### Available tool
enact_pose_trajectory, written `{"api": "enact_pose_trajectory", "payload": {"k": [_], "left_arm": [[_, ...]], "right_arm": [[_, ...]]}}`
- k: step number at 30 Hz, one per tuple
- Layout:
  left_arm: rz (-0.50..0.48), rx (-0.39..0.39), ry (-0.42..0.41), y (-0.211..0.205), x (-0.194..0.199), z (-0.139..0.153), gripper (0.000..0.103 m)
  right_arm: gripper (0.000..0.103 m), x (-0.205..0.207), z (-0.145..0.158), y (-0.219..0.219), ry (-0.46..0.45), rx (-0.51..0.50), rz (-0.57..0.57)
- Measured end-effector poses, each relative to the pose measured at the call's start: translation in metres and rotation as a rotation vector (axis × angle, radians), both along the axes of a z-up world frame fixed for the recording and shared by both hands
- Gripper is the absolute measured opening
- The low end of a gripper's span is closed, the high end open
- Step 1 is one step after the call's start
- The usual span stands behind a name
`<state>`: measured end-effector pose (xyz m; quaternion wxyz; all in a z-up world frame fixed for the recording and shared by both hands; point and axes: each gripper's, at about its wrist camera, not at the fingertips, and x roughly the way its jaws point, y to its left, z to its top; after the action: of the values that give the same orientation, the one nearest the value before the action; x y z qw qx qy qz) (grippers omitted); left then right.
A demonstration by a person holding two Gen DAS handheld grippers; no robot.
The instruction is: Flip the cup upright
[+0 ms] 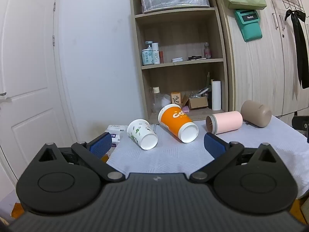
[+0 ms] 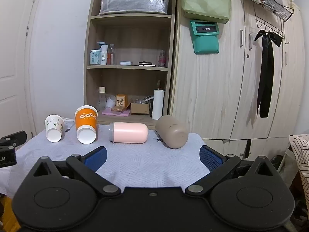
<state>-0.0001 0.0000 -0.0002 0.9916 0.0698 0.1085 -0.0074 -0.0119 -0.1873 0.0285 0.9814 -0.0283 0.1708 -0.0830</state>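
Observation:
Several cups lie on their sides on a table with a pale cloth point(image 1: 164, 158): a white floral paper cup point(image 1: 142, 136) point(image 2: 54, 128), an orange paper cup point(image 1: 177, 125) point(image 2: 86, 124), a pink cup point(image 1: 225, 124) point(image 2: 129, 132) and a tan cup point(image 1: 255, 116) point(image 2: 171, 131). My left gripper point(image 1: 157, 146) is open and empty, a little short of the white and orange cups. My right gripper point(image 2: 152, 157) is open and empty, short of the pink and tan cups.
A wooden shelf unit point(image 1: 179, 61) with bottles and boxes stands behind the table. A wardrobe point(image 2: 231, 89) is to its right, a white door point(image 1: 29, 77) to the left. A tissue pack point(image 1: 115, 130) lies at the table's left edge.

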Motion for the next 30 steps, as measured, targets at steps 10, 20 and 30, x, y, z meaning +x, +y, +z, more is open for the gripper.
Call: {"api": "enact_pose_trajectory", "payload": {"k": [10,20,30], "left_arm": [[-0.001,-0.007,0.007,0.002,0.004,-0.006,0.103],[-0.036,-0.042,0.012,0.007,-0.001,0.0,0.103],[-0.074,-0.077,0.026,0.011,-0.001,0.0,0.103]], "right_arm": [[0.103,0.001,-0.002,-0.003,0.006,0.004,0.005],[0.103,0.002,-0.001,-0.001,0.02,-0.01,0.004],[0.103,0.004,-0.003,-0.001,0.044,-0.026,-0.018]]}}
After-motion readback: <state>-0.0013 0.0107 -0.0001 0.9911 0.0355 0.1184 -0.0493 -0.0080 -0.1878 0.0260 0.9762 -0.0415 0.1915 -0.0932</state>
